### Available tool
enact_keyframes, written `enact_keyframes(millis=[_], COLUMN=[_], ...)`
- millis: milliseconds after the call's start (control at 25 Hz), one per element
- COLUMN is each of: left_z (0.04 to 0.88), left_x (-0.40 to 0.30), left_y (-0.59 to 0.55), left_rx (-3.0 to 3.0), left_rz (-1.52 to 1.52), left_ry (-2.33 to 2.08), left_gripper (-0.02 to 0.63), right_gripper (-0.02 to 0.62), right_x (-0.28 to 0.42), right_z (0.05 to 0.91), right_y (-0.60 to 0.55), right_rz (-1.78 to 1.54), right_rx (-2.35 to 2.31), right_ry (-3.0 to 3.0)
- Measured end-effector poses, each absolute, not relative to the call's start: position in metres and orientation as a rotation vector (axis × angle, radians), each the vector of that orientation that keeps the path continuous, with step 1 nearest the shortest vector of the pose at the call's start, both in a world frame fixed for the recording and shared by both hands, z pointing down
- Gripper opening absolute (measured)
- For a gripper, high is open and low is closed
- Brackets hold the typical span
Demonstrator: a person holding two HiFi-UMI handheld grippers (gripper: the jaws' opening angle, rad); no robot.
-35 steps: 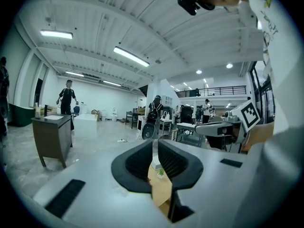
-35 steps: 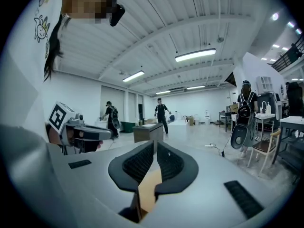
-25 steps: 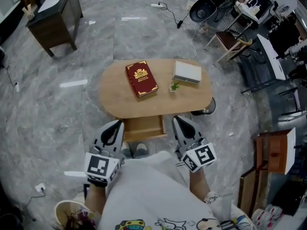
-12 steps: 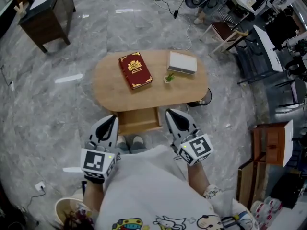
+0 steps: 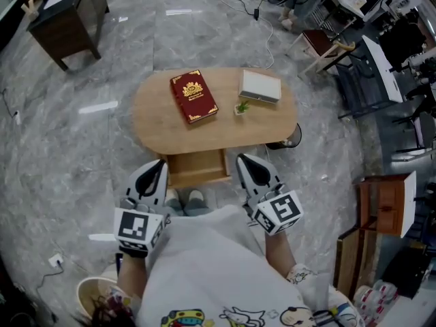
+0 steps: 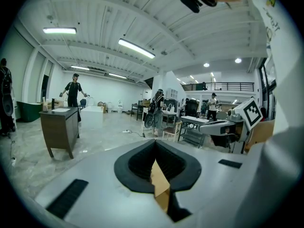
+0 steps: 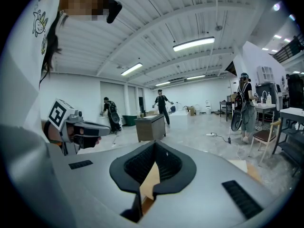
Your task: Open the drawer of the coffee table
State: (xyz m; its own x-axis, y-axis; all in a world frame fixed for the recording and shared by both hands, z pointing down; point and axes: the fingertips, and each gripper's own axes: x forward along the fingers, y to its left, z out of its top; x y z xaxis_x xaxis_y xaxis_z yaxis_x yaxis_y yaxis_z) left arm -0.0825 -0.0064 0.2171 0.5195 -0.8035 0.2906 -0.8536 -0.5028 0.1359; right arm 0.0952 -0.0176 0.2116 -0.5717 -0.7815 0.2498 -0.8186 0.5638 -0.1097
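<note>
Under the near edge of the bench (image 5: pixel 153 125), the drawer (image 5: pixel 196 167) stands drawn out toward the person, its wooden bottom bare, so the opening looks done. The left gripper (image 5: pixel 160 163) and right gripper (image 5: pixel 241 159) hover at either side of its front, close to the person's body, each with jaws pressed together on nothing; no grip seems needed now. A red book (image 5: pixel 193 97), white box (image 5: pixel 259 86) and small plant (image 5: pixel 240 107) sit on top, well back from the drawer.

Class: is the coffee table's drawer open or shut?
Open: the drawer juts out from under the coffee table at its near edge, its wooden inside showing.
</note>
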Motion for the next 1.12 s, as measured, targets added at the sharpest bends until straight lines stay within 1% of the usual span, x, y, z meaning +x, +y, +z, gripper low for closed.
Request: enact_keyframes(millis=[1120], left_z=[0.216], left_x=[-0.096], left_y=[-0.017], left_rx=[2.545], left_rz=[0.313], left_ry=[-1.379], left_gripper=[0.005], right_gripper=[-0.002], right_x=[0.094], right_z=[0.209], right_y=[-0.026], right_rz=[0.310], right_rx=[1.363], right_ry=[-2.606])
